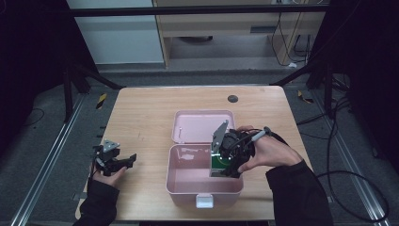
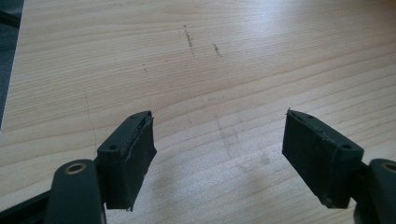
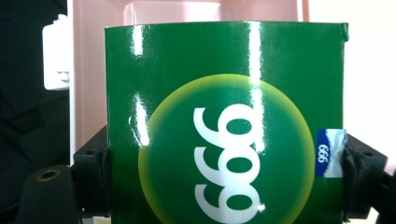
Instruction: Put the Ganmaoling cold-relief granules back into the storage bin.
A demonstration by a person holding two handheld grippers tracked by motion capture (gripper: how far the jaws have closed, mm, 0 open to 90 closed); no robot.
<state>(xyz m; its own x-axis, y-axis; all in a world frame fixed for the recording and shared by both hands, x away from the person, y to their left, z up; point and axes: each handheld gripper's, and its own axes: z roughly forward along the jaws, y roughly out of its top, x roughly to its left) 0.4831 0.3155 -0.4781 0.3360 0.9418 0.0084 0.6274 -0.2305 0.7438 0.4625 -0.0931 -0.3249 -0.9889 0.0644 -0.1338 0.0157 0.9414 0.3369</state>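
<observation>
An open pink plastic box [image 1: 188, 188] stands on the wooden table, its lid [image 1: 202, 126] folded back flat behind it. My right gripper [image 1: 227, 168] points down into the box at its right side, shut on a glossy green carton [image 1: 217, 163]. In the right gripper view the green carton [image 3: 224, 84] bears a yellow-green circle with white "999" print, and the pads [image 3: 93, 172] press on both its sides. My left gripper [image 1: 126, 160] rests open at the table's left, with nothing between its fingers [image 2: 130, 158] but bare wood.
A white latch [image 1: 204, 201] sits on the pink box's front wall. A dark round grommet [image 1: 232, 98] lies near the table's far edge. Cables and black frame legs surround the table on the floor.
</observation>
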